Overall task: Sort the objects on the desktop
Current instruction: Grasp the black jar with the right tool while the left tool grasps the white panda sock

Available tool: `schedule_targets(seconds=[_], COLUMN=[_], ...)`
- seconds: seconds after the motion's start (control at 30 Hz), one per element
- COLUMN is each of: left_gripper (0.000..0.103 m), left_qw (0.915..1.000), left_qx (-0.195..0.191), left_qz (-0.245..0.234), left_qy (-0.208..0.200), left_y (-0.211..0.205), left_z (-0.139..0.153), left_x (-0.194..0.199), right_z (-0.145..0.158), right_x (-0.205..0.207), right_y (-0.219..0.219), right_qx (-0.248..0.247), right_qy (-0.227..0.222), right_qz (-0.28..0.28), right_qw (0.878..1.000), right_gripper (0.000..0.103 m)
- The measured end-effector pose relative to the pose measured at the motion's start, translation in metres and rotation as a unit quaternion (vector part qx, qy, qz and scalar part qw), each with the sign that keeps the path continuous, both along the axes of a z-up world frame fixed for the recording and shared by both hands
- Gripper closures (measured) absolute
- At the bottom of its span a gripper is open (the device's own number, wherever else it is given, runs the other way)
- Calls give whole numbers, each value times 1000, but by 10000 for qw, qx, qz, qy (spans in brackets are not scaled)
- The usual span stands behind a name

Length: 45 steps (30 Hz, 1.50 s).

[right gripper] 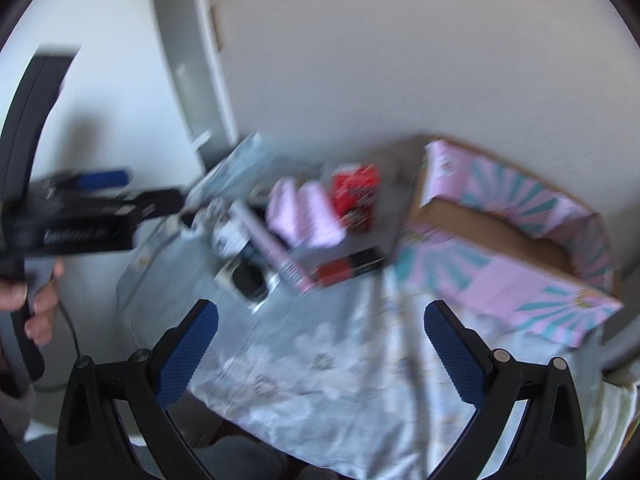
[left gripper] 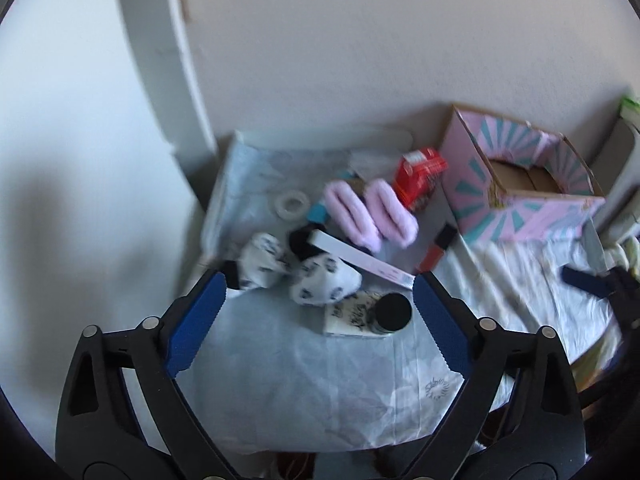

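Blue-padded fingers of the left gripper (left gripper: 318,312) are standing spread in the lower half of the left wrist view, with nothing pinched between them; the jaws are framing the clutter rather than touching it. On the pale floral cloth (left gripper: 304,380), near the middle of the frame, a black-lidded jar (left gripper: 390,314) is resting on a small patterned card, just below a pair of white printed socks (left gripper: 300,272). Above these are lying a long white box (left gripper: 360,258), pink fuzzy slippers (left gripper: 370,212), a tape roll (left gripper: 291,203) and a red packet (left gripper: 420,174). At the upper right, a pink and teal cardboard box (left gripper: 520,184) is standing open-topped, probably as the place for sorted things. At the right edge the other gripper is showing in part.

In the right wrist view, heavily blurred, the right gripper (right gripper: 320,348) is likewise spread and empty over bare cloth at the bottom. The cluttered items are sitting at centre, the open box at the right. At the left edge a hand (right gripper: 38,304) is gripping the left tool's handle.
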<state>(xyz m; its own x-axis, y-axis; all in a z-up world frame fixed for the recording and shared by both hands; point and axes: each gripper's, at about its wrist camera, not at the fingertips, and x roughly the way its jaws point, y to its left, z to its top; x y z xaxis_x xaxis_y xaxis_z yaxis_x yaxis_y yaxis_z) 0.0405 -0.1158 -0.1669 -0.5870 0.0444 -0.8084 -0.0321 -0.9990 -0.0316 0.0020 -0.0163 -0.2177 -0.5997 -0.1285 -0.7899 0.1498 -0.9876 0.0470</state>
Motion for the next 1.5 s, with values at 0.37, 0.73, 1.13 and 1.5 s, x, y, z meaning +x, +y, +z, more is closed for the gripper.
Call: schedule_targets(seconds=[0.37,0.73,1.13,1.5], left_gripper=[26,44,69,70], left_qw=[9993,9978,9973,9968], left_qx=[133,249,449,624], left_qz=[-213,-421,-458,-118], left_qy=[-280,-441,-358,-494], left_y=[-10,-9,-15,-38], left_z=[-63,-81,-78,-53], left_x=[-38,-54,-43,-30], right_z=[-75,-82,-84,-72], right_x=[-24,-50,-58,-60], right_y=[-43,-67,-68,-66], right_qx=[-81,25,24,-88], right_qy=[-178,62,83,16], right_qz=[538,844,785,787], right_qw=[9984,9964,9969,9969], right_gripper=[35,61,70,70])
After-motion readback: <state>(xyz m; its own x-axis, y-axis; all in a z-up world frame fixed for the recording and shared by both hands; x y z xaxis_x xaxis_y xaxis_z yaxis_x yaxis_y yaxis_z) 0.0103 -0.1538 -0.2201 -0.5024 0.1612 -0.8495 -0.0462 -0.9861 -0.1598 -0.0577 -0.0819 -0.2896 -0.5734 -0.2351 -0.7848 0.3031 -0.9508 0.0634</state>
